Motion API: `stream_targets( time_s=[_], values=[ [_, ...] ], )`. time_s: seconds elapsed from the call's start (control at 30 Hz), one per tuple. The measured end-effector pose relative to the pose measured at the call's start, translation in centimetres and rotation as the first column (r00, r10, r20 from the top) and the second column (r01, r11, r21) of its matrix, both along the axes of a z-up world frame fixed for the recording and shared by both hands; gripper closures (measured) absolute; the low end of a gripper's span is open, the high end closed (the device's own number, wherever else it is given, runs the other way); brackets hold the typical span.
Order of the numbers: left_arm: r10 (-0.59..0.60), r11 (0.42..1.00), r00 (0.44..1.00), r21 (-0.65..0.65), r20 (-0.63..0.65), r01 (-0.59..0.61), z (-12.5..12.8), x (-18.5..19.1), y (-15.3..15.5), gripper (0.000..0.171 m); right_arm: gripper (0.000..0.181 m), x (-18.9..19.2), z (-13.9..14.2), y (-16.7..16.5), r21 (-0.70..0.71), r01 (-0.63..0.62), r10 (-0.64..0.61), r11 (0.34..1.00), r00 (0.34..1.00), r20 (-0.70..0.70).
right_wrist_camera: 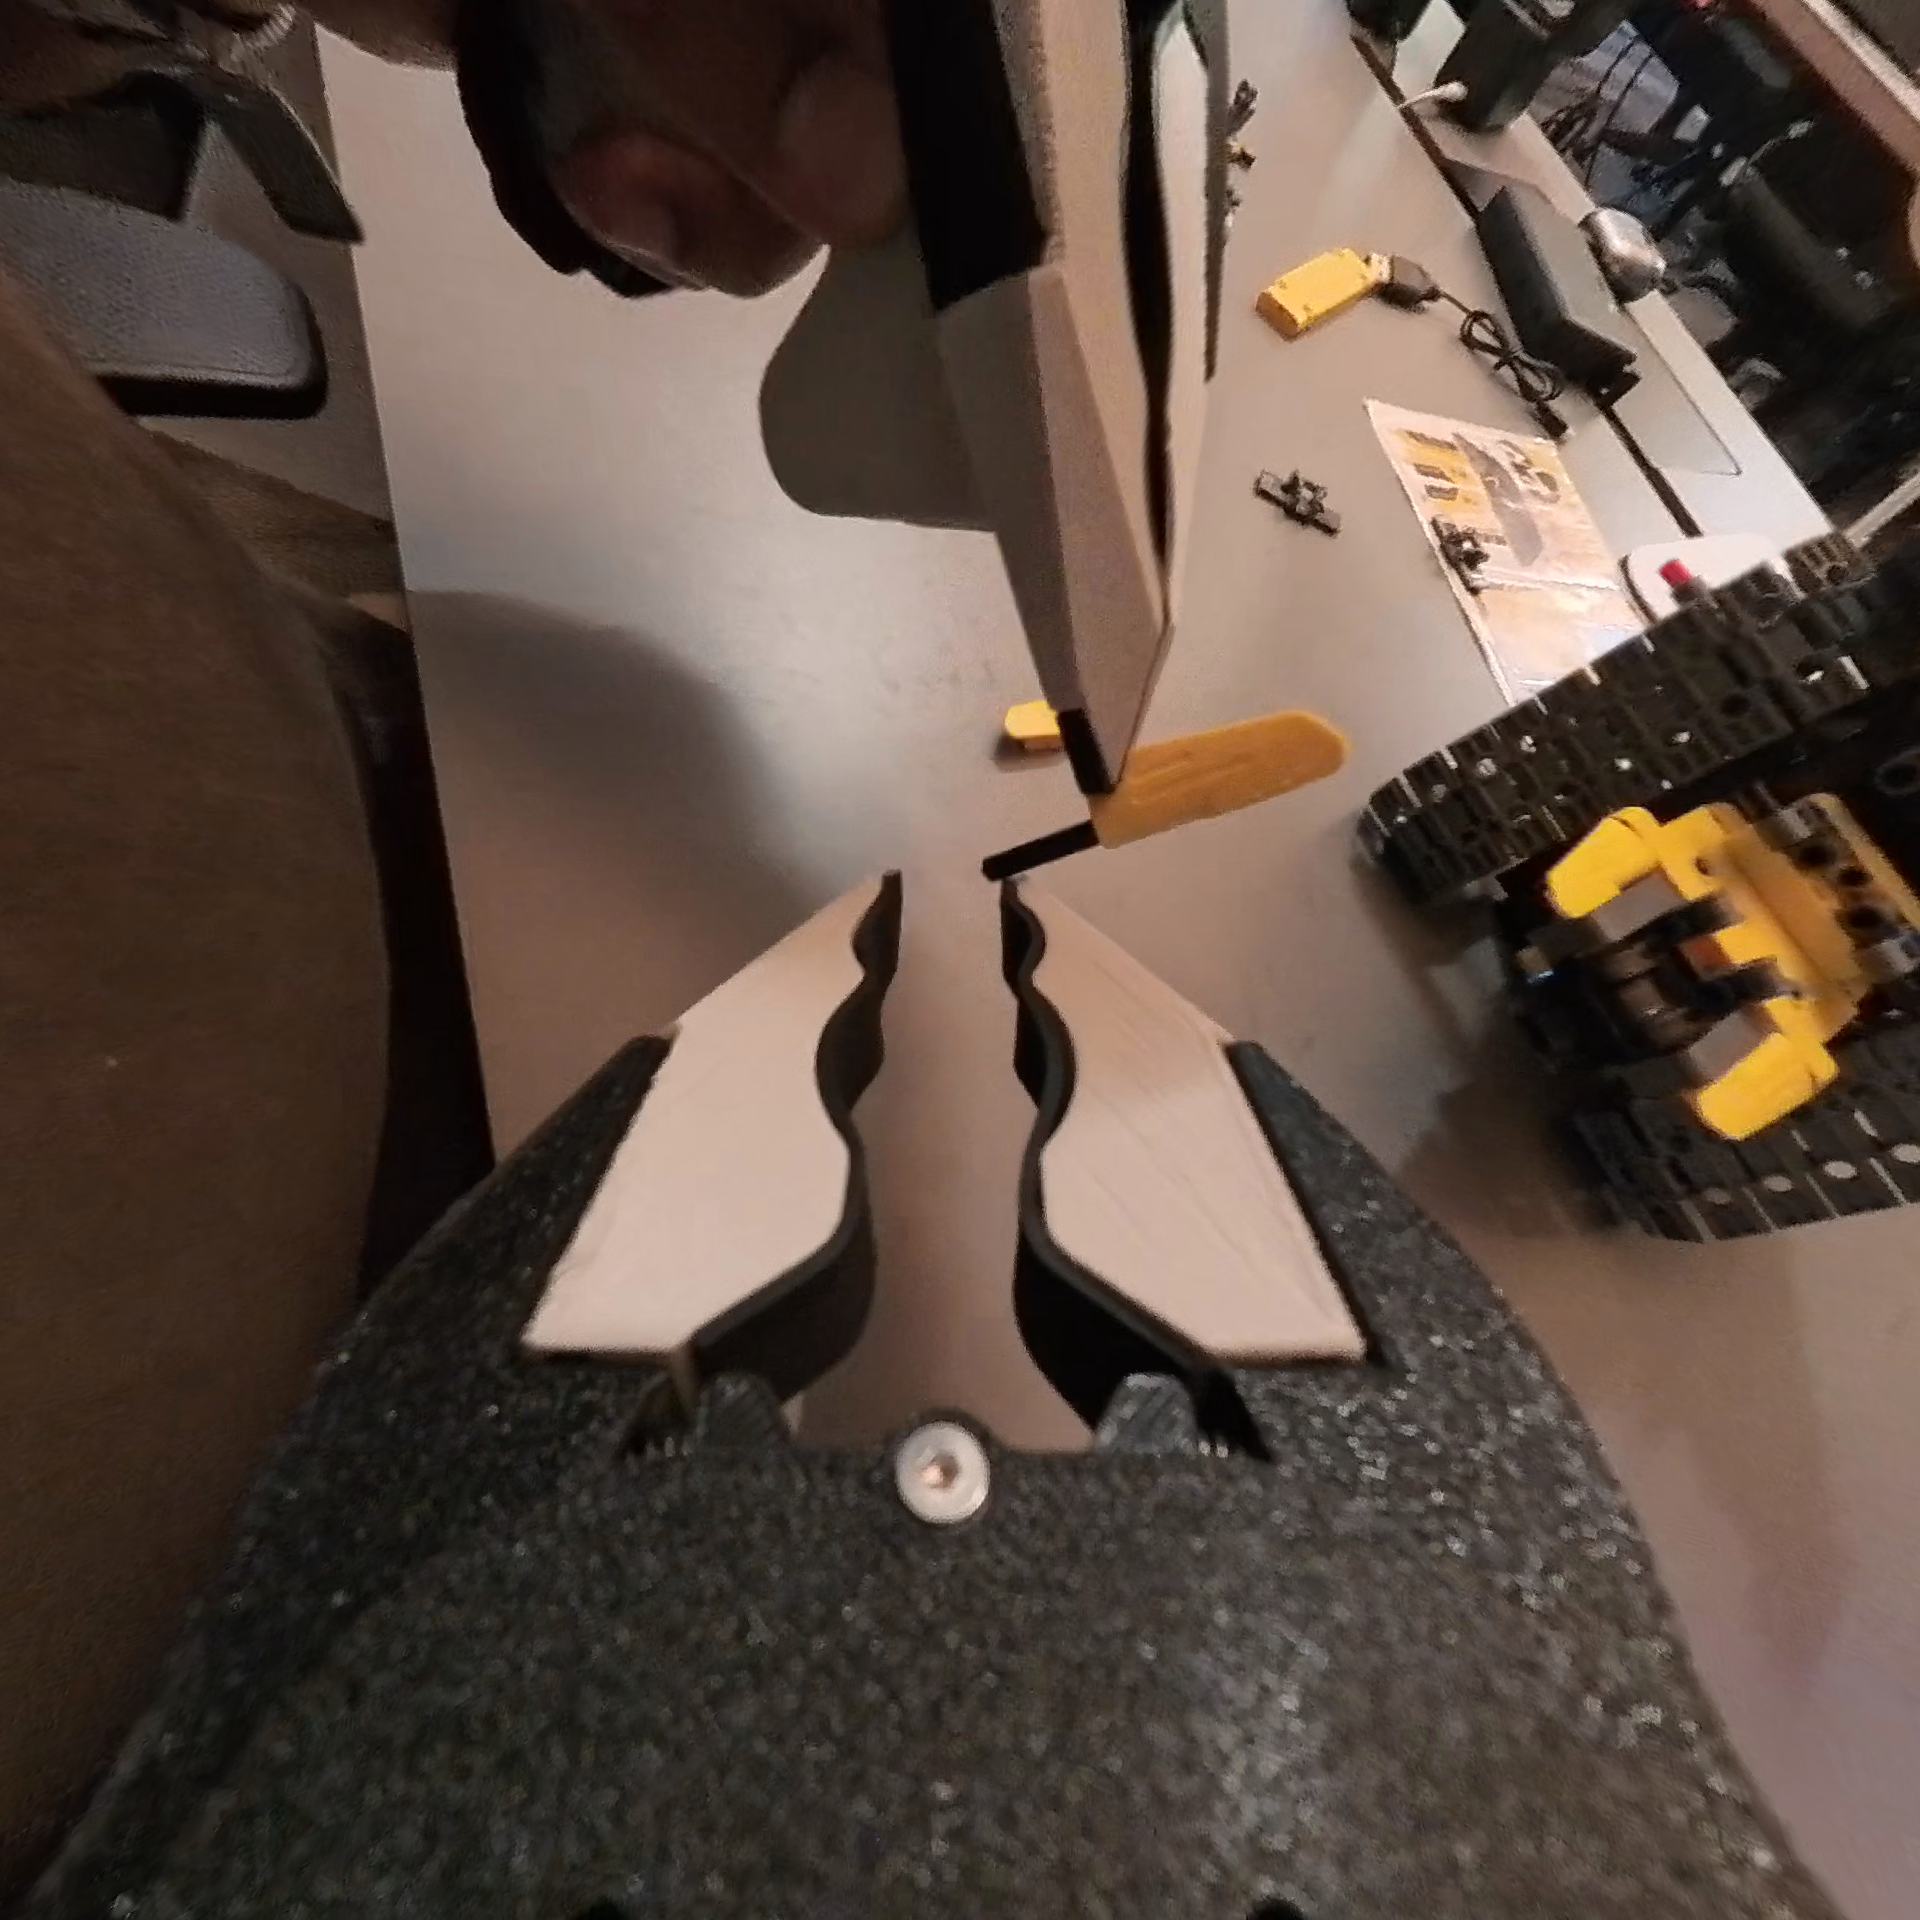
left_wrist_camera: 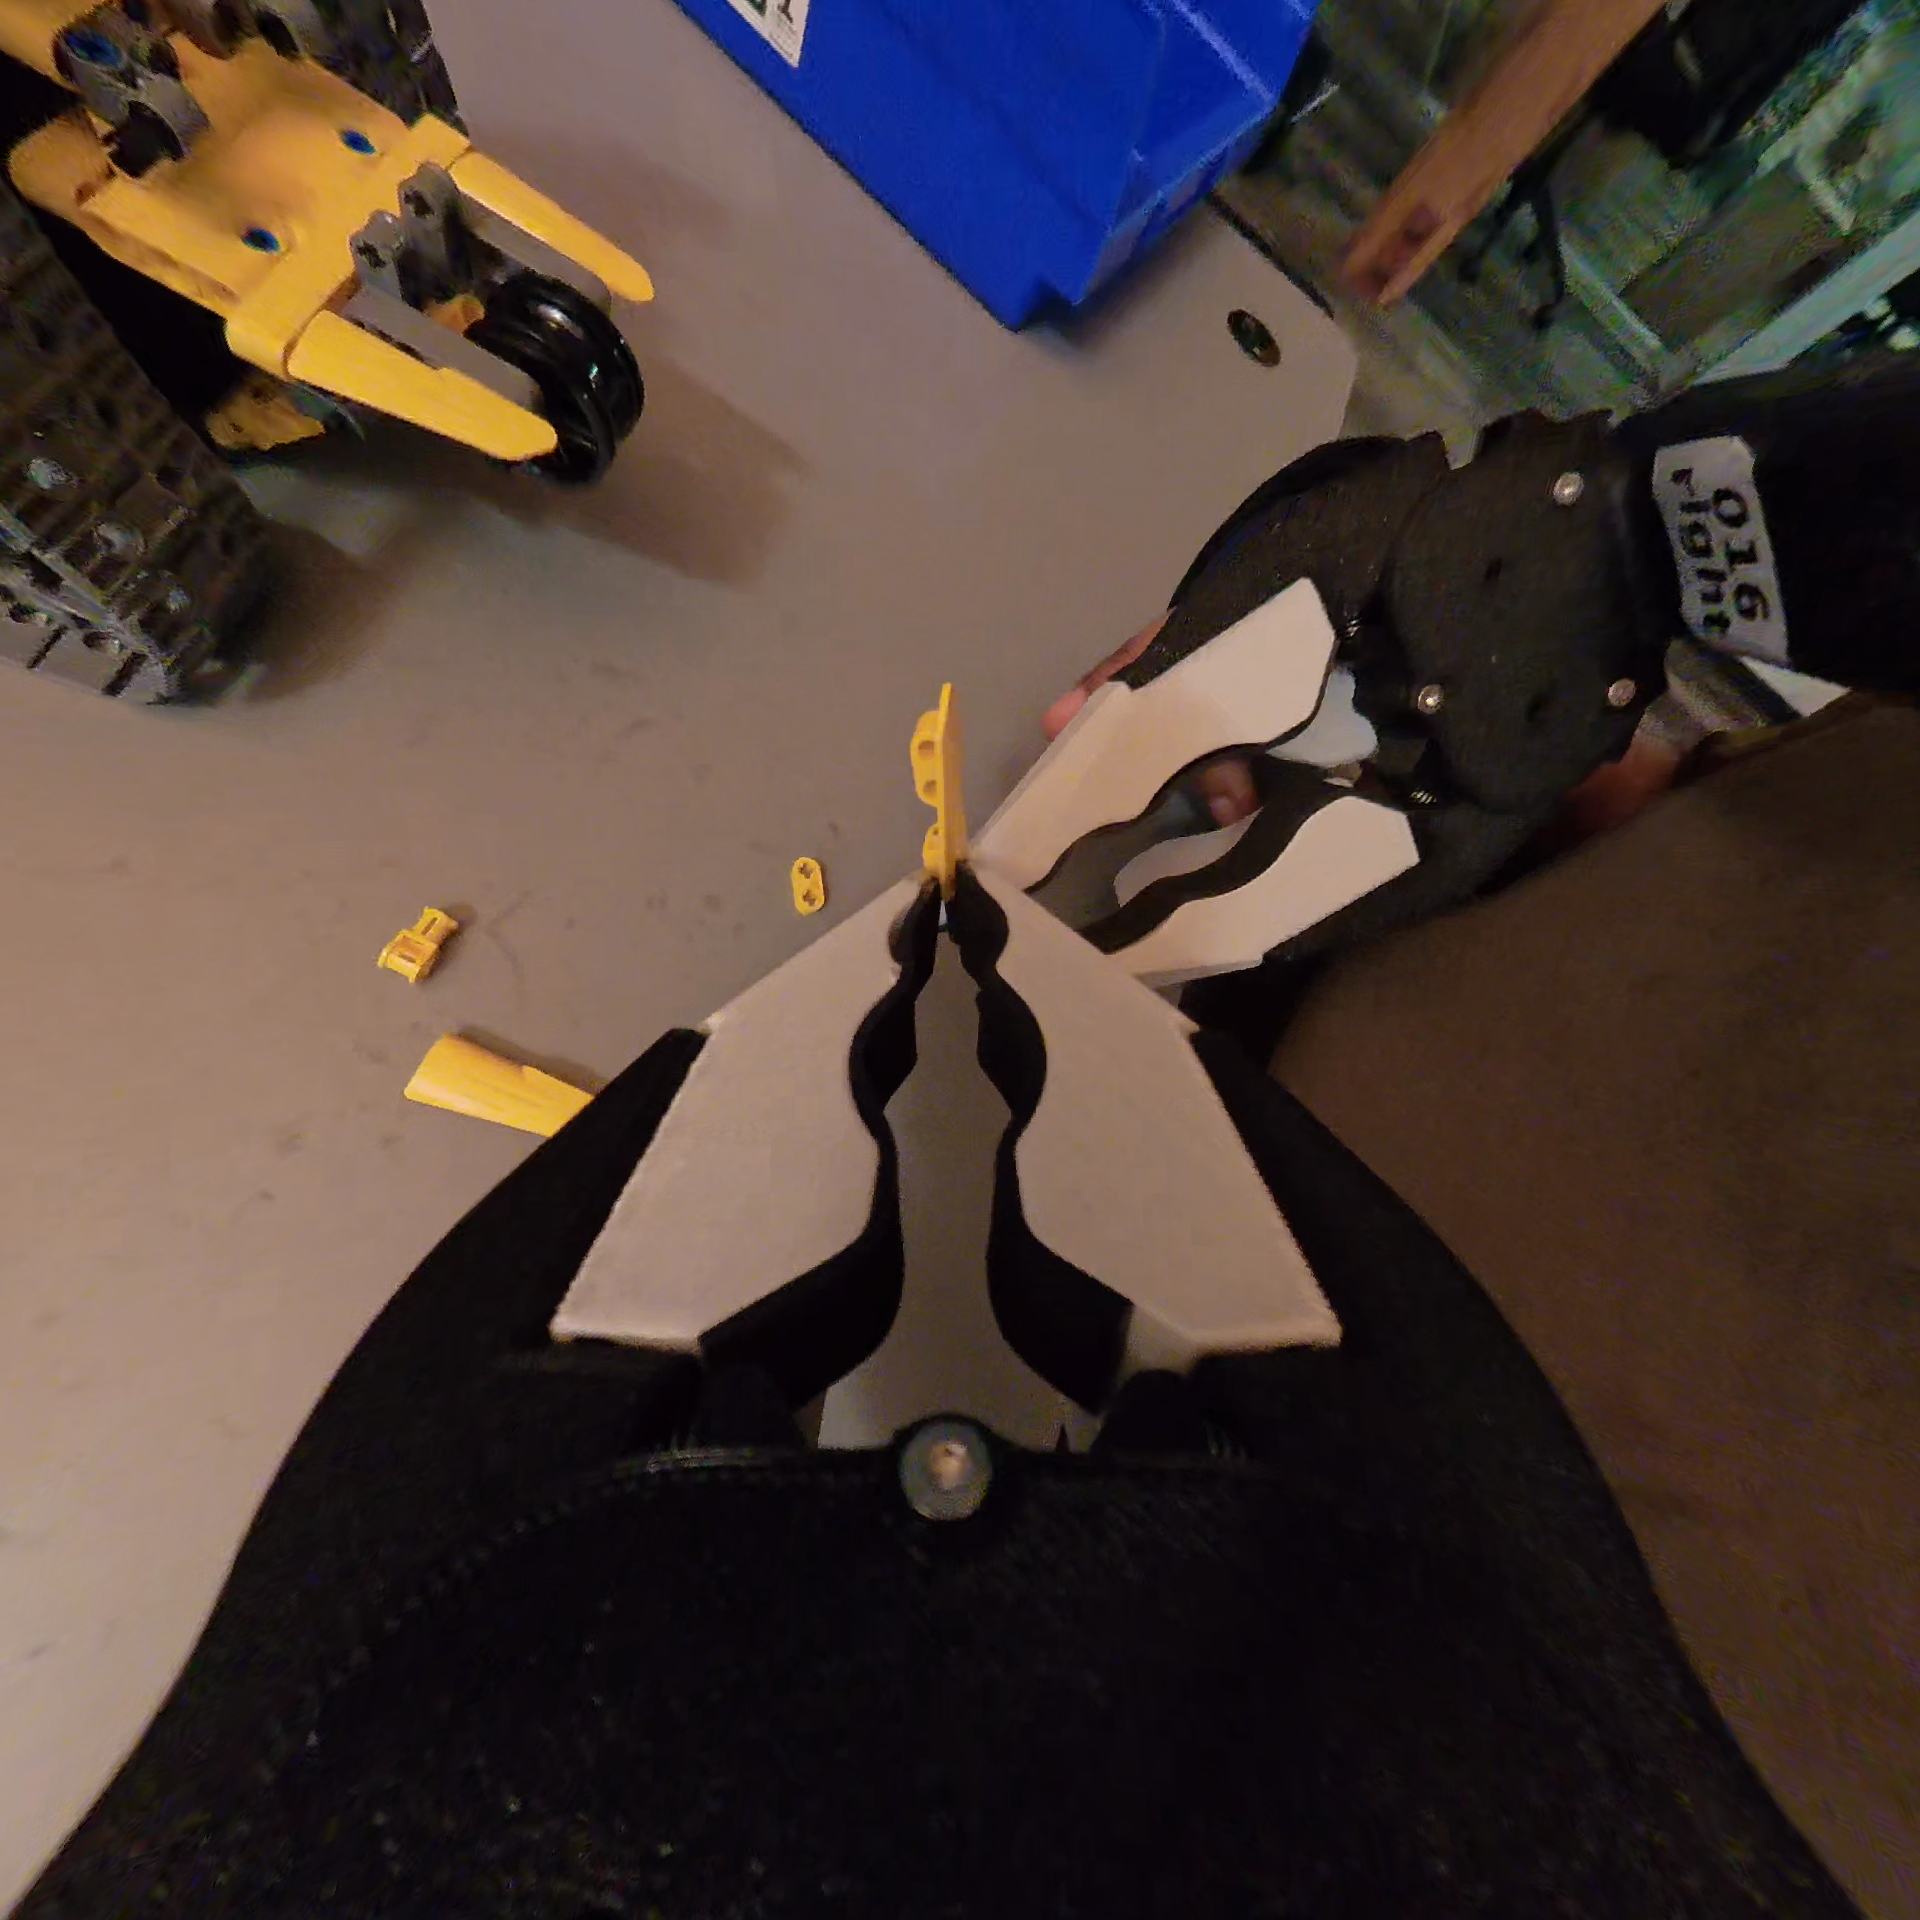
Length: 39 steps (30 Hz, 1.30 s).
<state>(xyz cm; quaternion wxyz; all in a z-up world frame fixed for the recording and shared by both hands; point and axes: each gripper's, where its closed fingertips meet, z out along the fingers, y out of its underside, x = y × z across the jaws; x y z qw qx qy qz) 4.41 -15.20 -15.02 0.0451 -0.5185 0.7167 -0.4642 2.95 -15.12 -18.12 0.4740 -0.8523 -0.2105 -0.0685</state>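
Observation:
My left gripper (left_wrist_camera: 943,899) is shut on a flat yellow tooth-shaped piece (left_wrist_camera: 941,779) and holds it above the grey table (left_wrist_camera: 675,748). In the right wrist view the same piece (right_wrist_camera: 1216,781) has a black pin (right_wrist_camera: 1039,847) sticking out of its end, and the left gripper (right_wrist_camera: 1101,774) comes down from above. My right gripper (right_wrist_camera: 943,883) is open and empty. Its right fingertip (right_wrist_camera: 1013,899) is just below the free end of the pin. It also shows in the left wrist view (left_wrist_camera: 1075,909), close beside the left gripper's tips.
Loose yellow parts lie on the table: a small link (left_wrist_camera: 807,885), a connector (left_wrist_camera: 418,943) and a second tooth (left_wrist_camera: 488,1086). A yellow and black tracked model (right_wrist_camera: 1662,935) stands at the right. A blue bin (left_wrist_camera: 1018,135), a booklet (right_wrist_camera: 1496,530) and a cabled yellow block (right_wrist_camera: 1320,296) lie farther off. My two grippers' fingertips are within a few centimetres of each other. Between my right fingertips and the small link (left_wrist_camera: 807,885) there is roughly 5 cm.

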Motion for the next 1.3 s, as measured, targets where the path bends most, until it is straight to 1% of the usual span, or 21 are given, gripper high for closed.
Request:
stream_targets(
  time_s=[0.07, 0.17, 0.23, 0.3, 0.33, 0.4, 0.47, 0.53, 0.57, 0.63, 0.67, 0.7, 0.73, 0.83, 0.87, 0.9, 0.93, 1.0, 1.1, 1.23, 1.3],
  values=[
    [0.022, 0.999, 1.000, 0.049, 0.015, -0.022, -0.5, -0.1, 0.4, 0.171, 0.163, 0.4, 0.2, -0.3, -0.002, 0.022, -0.022, 1.000, 1.000, 0.014],
    [0.041, 0.995, 0.999, 0.085, 0.022, -0.043, -1.4, -0.2, 0.8, 0.171, 0.163, 1.2, 0.8, -0.9, 0.011, 0.064, -0.063, 0.998, 0.997, -0.050],
    [0.048, 0.996, 0.998, 0.077, 0.042, -0.051, -1.4, -0.1, 0.8, 0.171, 0.162, 2.5, 1.4, -1.2, 0.026, 0.137, -0.133, 0.990, 0.983, -0.130],
    [0.046, 0.996, 0.996, 0.075, 0.081, -0.052, -1.1, 0.1, 0.5, 0.171, 0.157, 3.9, 2.5, -1.1, 0.059, 0.227, -0.206, 0.972, 0.947, -0.245],
    [0.036, 0.995, 0.995, 0.088, 0.094, -0.044, -1.1, 0.2, 0.3, 0.171, 0.156, 4.3, 3.0, -1.0, 0.074, 0.250, -0.214, 0.965, 0.923, -0.319],
    [0.013, 0.991, 0.994, 0.128, 0.108, -0.027, -1.4, 0.2, 0.1, 0.171, 0.154, 4.3, 4.1, -0.7, 0.092, 0.250, -0.179, 0.964, 0.864, -0.471],
    [-0.021, 0.988, 0.993, 0.152, 0.116, 0.003, -1.5, 0.2, -0.4, 0.171, 0.152, 3.7, 4.9, -0.5, 0.093, 0.189, -0.096, 0.978, 0.794, -0.600],
    [-0.045, 0.985, 0.992, 0.169, 0.121, 0.025, -1.7, 0.1, -0.7, 0.171, 0.151, 2.9, 5.3, -0.3, 0.089, 0.120, -0.028, 0.989, 0.731, -0.682],
    [-0.063, 0.983, 0.990, 0.179, 0.125, 0.040, -1.8, 0.1, -0.9, 0.171, 0.151, 2.6, 5.3, -0.2, 0.084, 0.091, -0.007, 0.992, 0.718, -0.696],
    [-0.084, 0.978, 0.986, 0.204, 0.141, 0.054, -1.9, 0.2, -1.2, 0.171, 0.155, 2.4, 4.5, 0.1, 0.053, 0.055, -0.005, 0.997, 0.739, -0.673],
    [-0.091, 0.975, 0.984, 0.213, 0.153, 0.057, -1.8, 0.4, -1.3, 0.171, 0.159, 2.4, 3.9, 0.2, 0.031, 0.041, -0.012, 0.999, 0.768, -0.640],
    [-0.093, 0.974, 0.983, 0.218, 0.159, 0.057, -1.8, 0.5, -1.4, 0.171, 0.167, 2.4, 3.2, 0.3, 0.005, 0.025, -0.017, 1.000, 0.800, -0.600],
    [-0.090, 0.973, 0.984, 0.225, 0.152, 0.054, -2.0, 0.6, -1.3, 0.171, 0.170, 2.5, 2.8, 0.4, -0.005, 0.016, -0.016, 1.000, 0.833, -0.553],
    [-0.069, 0.978, 0.988, 0.204, 0.141, 0.039, -2.5, 1.0, -1.1, 0.170, 0.170, 2.8, 2.3, 0.2, -0.040, -0.029, 0.007, 0.999, 0.885, -0.465],
    [-0.049, 0.981, 0.989, 0.190, 0.141, 0.021, -2.6, 1.2, -0.8, 0.166, 0.170, 3.3, 2.3, 0.1, -0.044, -0.026, 0.004, 0.999, 0.900, -0.436],
    [-0.025, 0.983, 0.990, 0.183, 0.137, -0.001, -2.7, 1.3, -0.4, 0.156, 0.170, 3.9, 2.5, 0.2, -0.035, -0.016, 0.001, 0.999, 0.910, -0.414],
    [-0.005, 0.985, 0.992, 0.174, 0.124, -0.017, -2.9, 1.4, 0.0, 0.148, 0.170, 4.4, 2.9, 0.2, -0.017, -0.008, 0.001, 1.000, 0.914, -0.405],
    [0.024, 0.986, 0.995, 0.160, 0.095, -0.039, -3.5, 1.5, 0.5, 0.139, 0.170, 5.2, 3.4, 0.3, 0.006, -0.011, 0.012, 1.000, 0.911, -0.413],
    [0.040, 0.977, 0.996, 0.206, 0.077, -0.055, -4.7, 1.7, 0.6, 0.139, 0.170, 5.7, 2.7, 0.5, -0.007, -0.037, 0.031, 0.999, 0.915, -0.403],
    [0.086, 0.923, 0.996, 0.374, 0.037, -0.093, -6.8, 1.7, 1.9, 0.147, 0.170, 4.6, 1.8, 1.0, -0.002, -0.125, 0.113, 0.992, 0.897, -0.427],
    [0.108, 0.929, 0.993, 0.352, 0.041, -0.115, -6.7, 1.6, 2.4, 0.147, 0.170, 4.5, 1.5, 1.1, 0.004, -0.156, 0.142, 0.988, 0.887, -0.439]
  ],
)
